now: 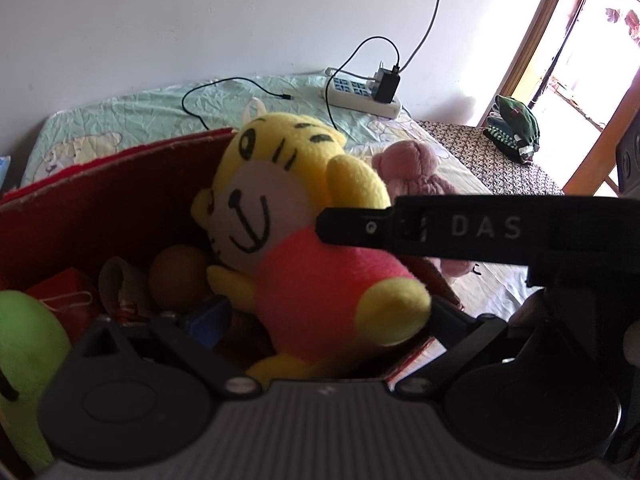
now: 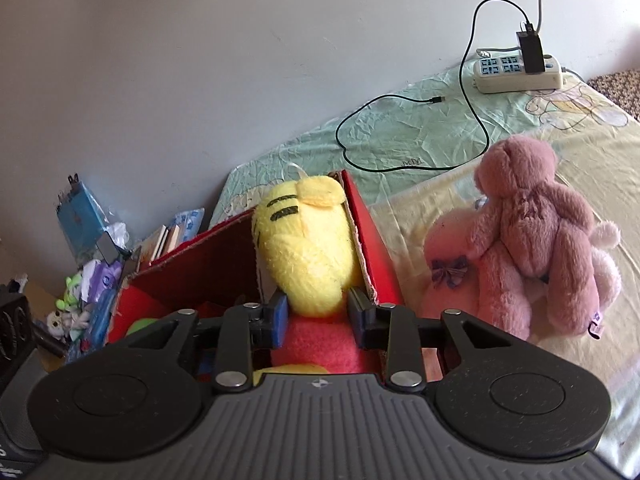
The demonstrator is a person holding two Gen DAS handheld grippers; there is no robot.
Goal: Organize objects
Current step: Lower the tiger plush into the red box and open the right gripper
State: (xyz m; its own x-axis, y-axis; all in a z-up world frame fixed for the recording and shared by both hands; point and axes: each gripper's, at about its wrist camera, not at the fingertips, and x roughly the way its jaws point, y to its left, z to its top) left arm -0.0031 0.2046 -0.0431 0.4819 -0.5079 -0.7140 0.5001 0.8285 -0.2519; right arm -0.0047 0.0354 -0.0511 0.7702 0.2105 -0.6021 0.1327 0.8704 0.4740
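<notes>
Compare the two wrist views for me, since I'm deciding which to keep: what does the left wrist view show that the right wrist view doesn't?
Only the left wrist view shows the tiger plush's face, a brown ball and green plush inside the red box, and folded green clothes by the doorway.

Only the right wrist view shows the right gripper closed on the tiger's neck, the pink bear's whole back, and clutter beside the bed.

Both show the tiger, box, bear, power strip and bedsheet.
</notes>
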